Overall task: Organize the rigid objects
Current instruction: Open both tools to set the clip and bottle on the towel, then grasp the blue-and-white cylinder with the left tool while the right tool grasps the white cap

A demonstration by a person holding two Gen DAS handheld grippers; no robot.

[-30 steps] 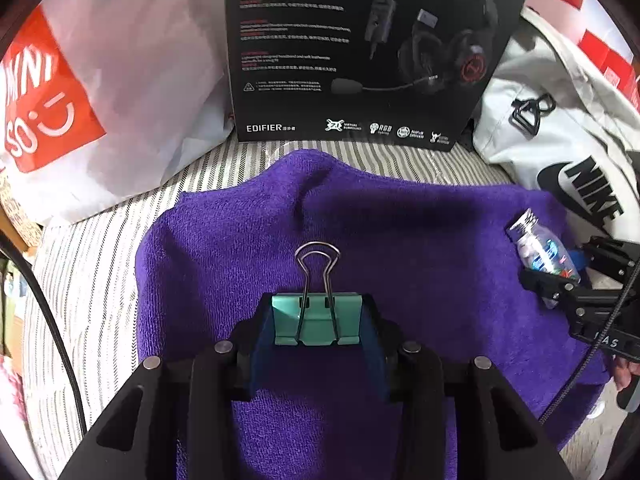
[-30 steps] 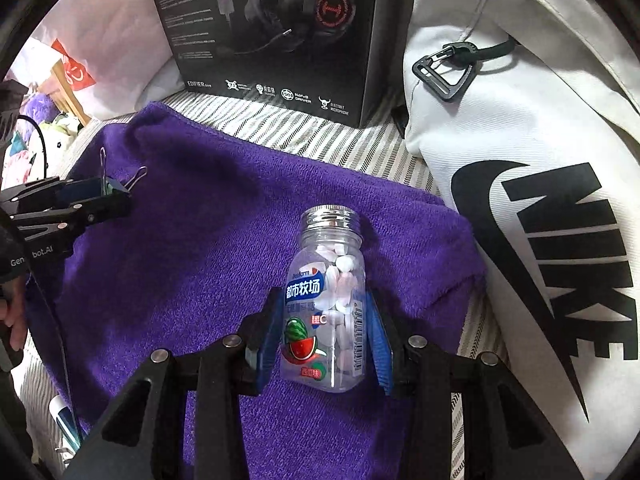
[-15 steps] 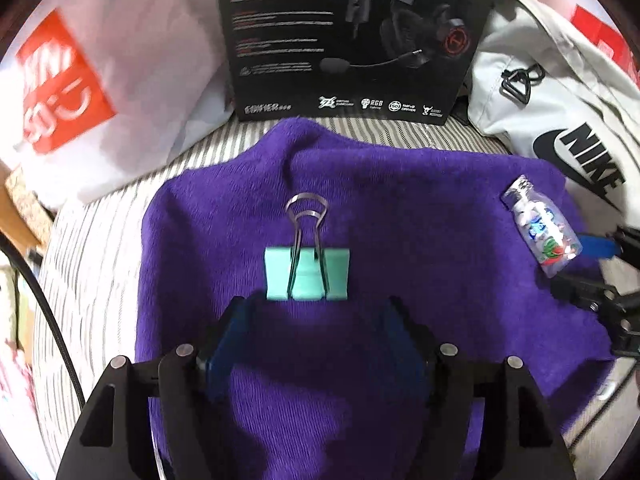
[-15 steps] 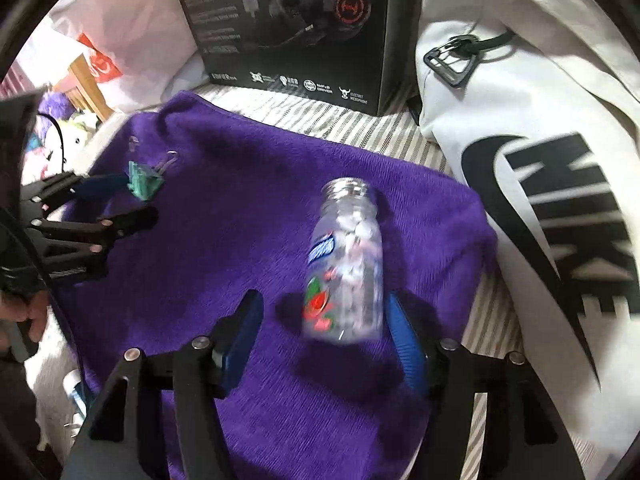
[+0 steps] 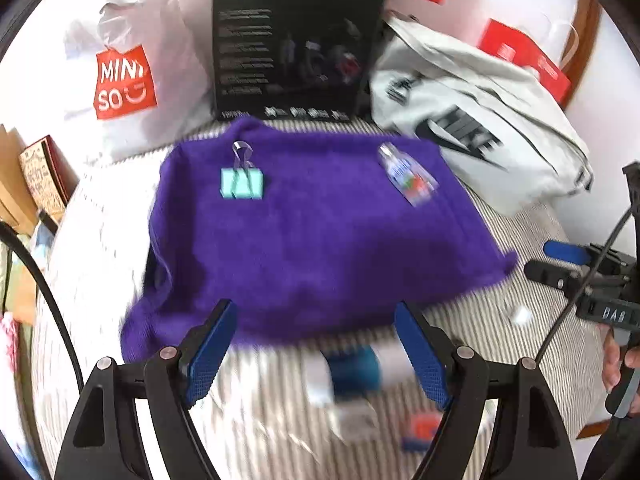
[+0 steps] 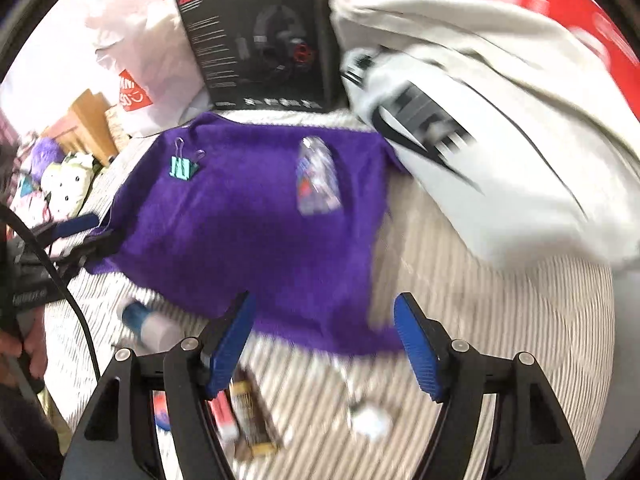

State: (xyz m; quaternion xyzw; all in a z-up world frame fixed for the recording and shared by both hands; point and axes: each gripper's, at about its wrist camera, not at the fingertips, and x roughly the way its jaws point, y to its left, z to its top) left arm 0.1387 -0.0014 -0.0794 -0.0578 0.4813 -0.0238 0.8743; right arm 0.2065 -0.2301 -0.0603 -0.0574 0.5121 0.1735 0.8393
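Both grippers, left [image 5: 316,354] and right [image 6: 324,346], have just been opening and hang with jaws apart and empty over striped bedding [image 6: 480,300]. The teal binder clip [image 5: 242,184] and clear candy bottle [image 5: 408,176] lie well apart on the purple towel [image 5: 312,240]. Behind stand a MINISO bag [image 5: 124,80], a black headset box [image 5: 292,48] and a NIKE bag [image 5: 472,136].

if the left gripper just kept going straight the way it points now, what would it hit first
Probably the near edge of the purple towel, which sits straight ahead of the open, empty left gripper. A blurred blue-and-white item lies between the fingers lower down; depth is unclear, so it might come first.
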